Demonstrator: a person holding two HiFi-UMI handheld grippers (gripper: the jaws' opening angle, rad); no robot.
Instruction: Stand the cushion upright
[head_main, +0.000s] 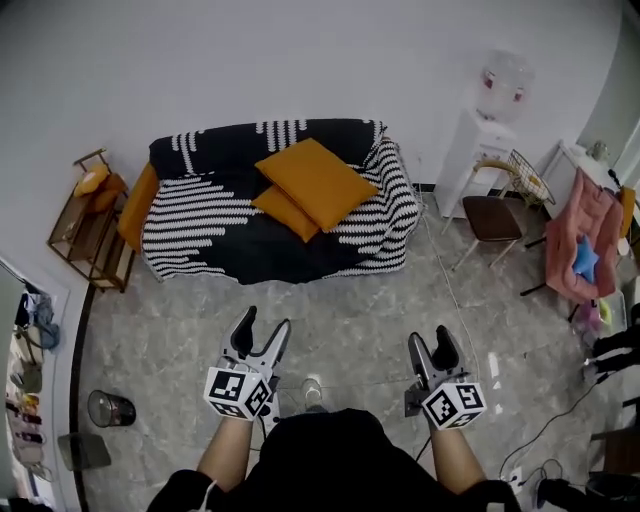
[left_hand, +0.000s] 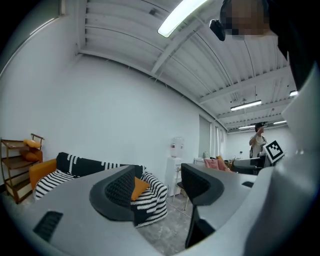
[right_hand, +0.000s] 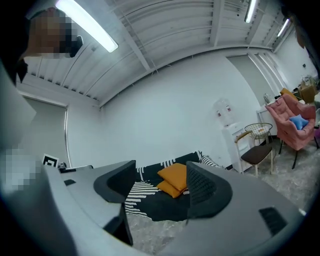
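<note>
Two orange cushions lie flat on a sofa (head_main: 210, 215) draped in a black-and-white throw. The larger cushion (head_main: 316, 182) rests partly on the smaller one (head_main: 283, 211), toward the sofa's right end. Both show in the right gripper view, the larger cushion (right_hand: 175, 175) above the smaller cushion (right_hand: 168, 189). In the left gripper view only a corner of a cushion (left_hand: 140, 187) shows behind a jaw. My left gripper (head_main: 262, 335) and right gripper (head_main: 432, 343) hover over the floor, well short of the sofa, both open and empty.
A wooden shelf (head_main: 88, 218) stands left of the sofa. A water dispenser (head_main: 478, 140), a chair (head_main: 492, 215) and a pink-draped seat (head_main: 583, 235) stand to the right. A small bin (head_main: 108, 408) sits on the grey floor at left. Cables trail at the lower right.
</note>
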